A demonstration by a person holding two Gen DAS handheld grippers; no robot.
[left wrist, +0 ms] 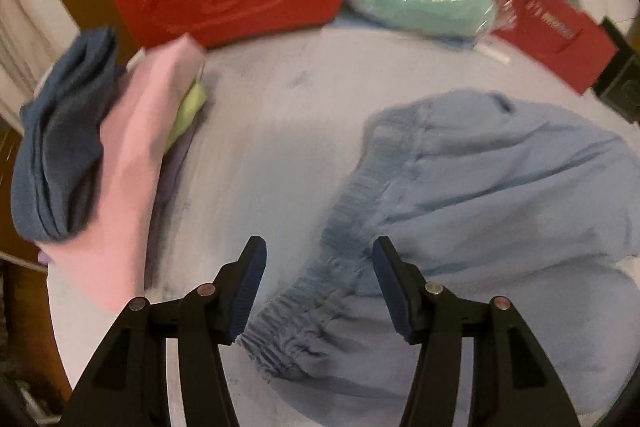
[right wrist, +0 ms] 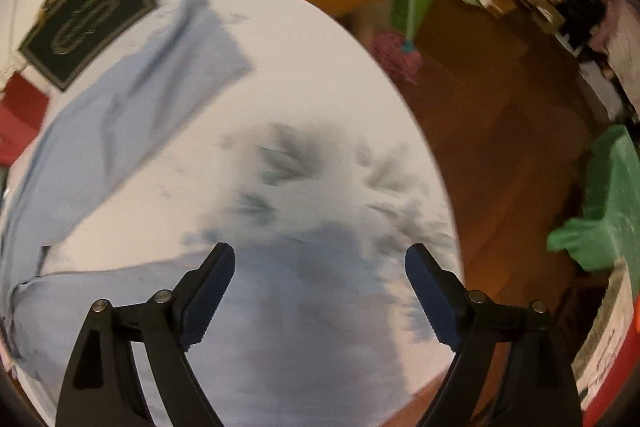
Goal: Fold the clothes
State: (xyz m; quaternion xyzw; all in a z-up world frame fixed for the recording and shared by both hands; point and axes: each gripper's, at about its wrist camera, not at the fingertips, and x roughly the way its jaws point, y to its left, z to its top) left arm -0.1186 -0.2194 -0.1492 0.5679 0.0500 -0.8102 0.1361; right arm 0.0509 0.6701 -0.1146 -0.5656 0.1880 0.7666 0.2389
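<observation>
Starting the fold on one pale blue garment [left wrist: 480, 179], looks like shorts or trousers with an elastic waistband [left wrist: 320, 291], spread on the white worktop [left wrist: 272, 131]. Left hand-held gripper [left wrist: 320, 267] hangs over the waistband with jaws part open on either side of it, pads not pressing, nothing held. Right hand-held gripper [right wrist: 320, 267] is wide open and empty above the worktop, near its edge, with the garment's leg [right wrist: 132, 115] lying to its left; blur makes it hard to tell whether cloth sits under the jaws. Next move, as I judge it: left closes on the waistband, right comes back over a hem, then lift and fold over. Count: one garment being worked, one side pile [left wrist: 80, 147] of about three folded pieces (dark blue, pink, yellow-green), two red items behind, one teal bundle.
</observation>
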